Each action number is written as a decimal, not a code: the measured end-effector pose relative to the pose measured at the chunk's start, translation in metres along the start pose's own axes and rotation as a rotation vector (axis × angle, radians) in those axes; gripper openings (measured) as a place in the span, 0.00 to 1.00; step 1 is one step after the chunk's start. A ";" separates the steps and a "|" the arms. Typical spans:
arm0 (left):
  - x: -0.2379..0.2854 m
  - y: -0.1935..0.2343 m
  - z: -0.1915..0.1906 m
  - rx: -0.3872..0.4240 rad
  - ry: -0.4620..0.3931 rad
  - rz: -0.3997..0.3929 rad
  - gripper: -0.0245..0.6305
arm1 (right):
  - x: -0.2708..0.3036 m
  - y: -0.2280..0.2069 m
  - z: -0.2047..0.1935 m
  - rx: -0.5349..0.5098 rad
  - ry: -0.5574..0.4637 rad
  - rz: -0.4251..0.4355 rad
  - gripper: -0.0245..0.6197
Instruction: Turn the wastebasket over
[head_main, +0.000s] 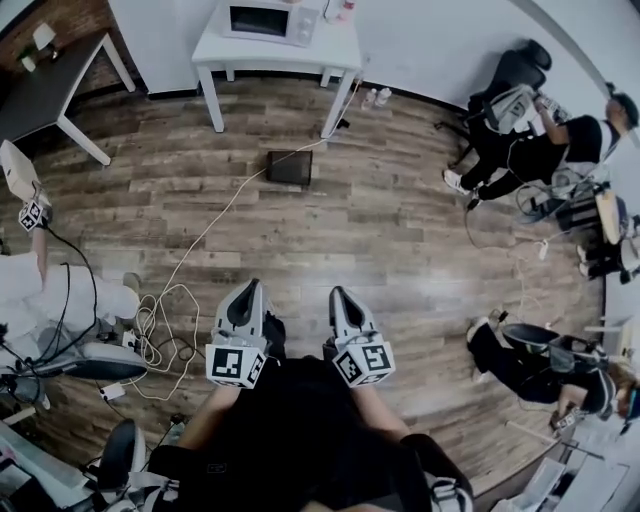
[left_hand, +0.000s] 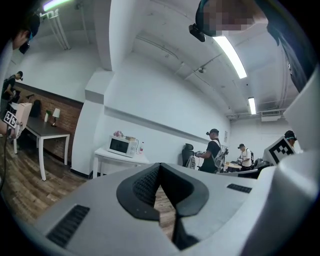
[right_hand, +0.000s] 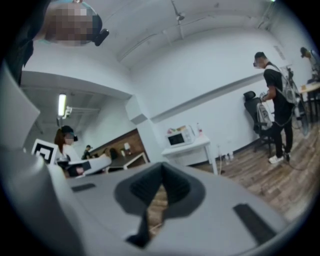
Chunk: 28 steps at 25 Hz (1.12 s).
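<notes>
As the head view shows it, I hold the left gripper (head_main: 247, 292) and the right gripper (head_main: 343, 298) side by side at the 6 o'clock part of the frame, both pointing toward 12 o'clock over the wooden floor (head_main: 400, 220)
(a) Left gripper: in its own view the two jaws meet at their tips with nothing between them; only floor boards show through the slit below the contact
(b) Right gripper: its jaws are likewise closed tip to tip and carry nothing
(c) Wastebasket (head_main: 290, 166): a dark, box-shaped thing on the floor at 12 o'clock from the grippers, well apart from both; from above I cannot tell whether it stands upright or lies on its side
(d) White table (head_main: 260, 55): at 12 o'clock beyond the wastebasket, against the wall, bearing a microwave (head_main: 270, 20); a pale cable (head_main: 215, 225) runs from the table's foot across the floor toward 8 o'clock, passing just beside the wastebasket
(e) Black office chair (head_main: 515, 72): at 2 o'clock, with a person in black (head_main: 545, 155) beside it
(f) Dark-topped table (head_main: 45, 95): at 10 o'clock
</notes>
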<state>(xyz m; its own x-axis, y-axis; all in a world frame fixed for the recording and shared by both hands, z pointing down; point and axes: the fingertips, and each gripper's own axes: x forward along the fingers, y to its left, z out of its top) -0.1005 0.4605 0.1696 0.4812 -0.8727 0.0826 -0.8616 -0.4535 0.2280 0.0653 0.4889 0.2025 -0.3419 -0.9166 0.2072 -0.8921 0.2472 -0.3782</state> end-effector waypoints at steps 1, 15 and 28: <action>0.010 0.010 0.003 -0.001 0.003 -0.005 0.09 | 0.012 0.001 0.003 0.002 -0.002 -0.006 0.09; 0.108 0.078 0.020 -0.040 0.029 -0.040 0.09 | 0.136 -0.022 0.033 -0.006 -0.010 -0.053 0.09; 0.251 0.111 0.032 -0.003 0.042 0.019 0.09 | 0.275 -0.100 0.077 -0.005 0.006 0.025 0.09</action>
<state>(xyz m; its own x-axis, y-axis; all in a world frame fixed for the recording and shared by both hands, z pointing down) -0.0811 0.1852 0.1845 0.4714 -0.8727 0.1274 -0.8700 -0.4365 0.2293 0.0829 0.1880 0.2277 -0.3658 -0.9083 0.2028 -0.8847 0.2717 -0.3789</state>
